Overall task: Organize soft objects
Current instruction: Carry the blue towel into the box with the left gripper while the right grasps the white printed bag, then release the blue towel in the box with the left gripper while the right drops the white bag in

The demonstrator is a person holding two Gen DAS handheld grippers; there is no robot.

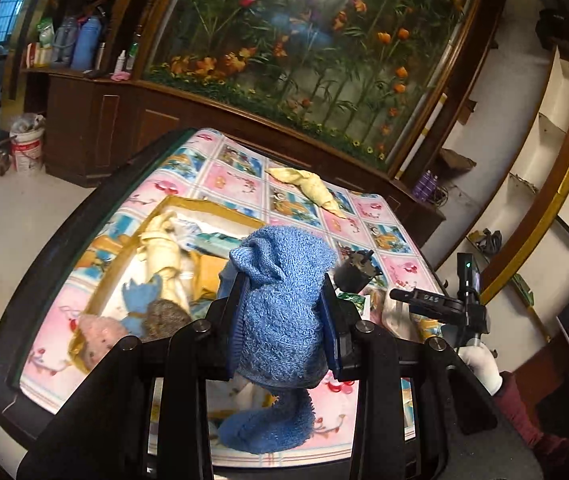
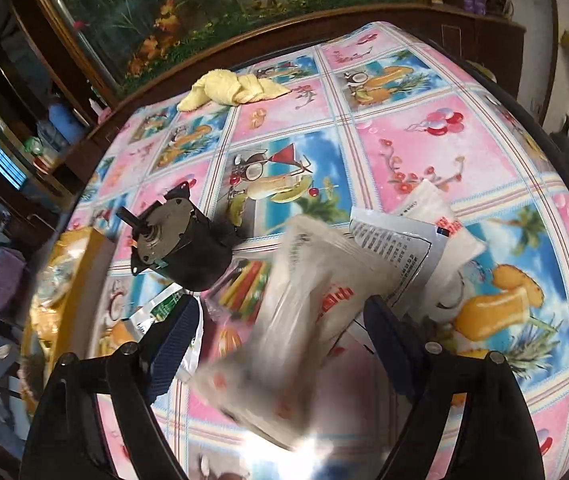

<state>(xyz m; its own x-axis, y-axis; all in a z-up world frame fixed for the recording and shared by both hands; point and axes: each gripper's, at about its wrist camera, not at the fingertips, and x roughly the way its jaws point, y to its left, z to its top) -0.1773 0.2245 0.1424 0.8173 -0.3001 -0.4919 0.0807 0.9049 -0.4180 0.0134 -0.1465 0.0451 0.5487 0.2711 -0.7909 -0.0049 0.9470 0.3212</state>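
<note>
My left gripper (image 1: 284, 304) is shut on a blue towel (image 1: 284, 312) and holds it above the table, beside a yellow-rimmed cardboard box (image 1: 212, 210). The box holds a cream cloth (image 1: 164, 248), a blue rag, a pink knit piece and a brown one. A yellow cloth (image 1: 310, 186) lies at the table's far side; it also shows in the right wrist view (image 2: 228, 88). My right gripper (image 2: 280, 332) is open over a blurred clear plastic packet (image 2: 304, 312) that lies between its fingers.
A black motor (image 2: 184, 244) lies on the patterned tablecloth (image 2: 424, 140) left of the packets. White printed sachets (image 2: 416, 236) lie to the right. A dark wooden cabinet with a flower mural (image 1: 304, 60) runs behind the table.
</note>
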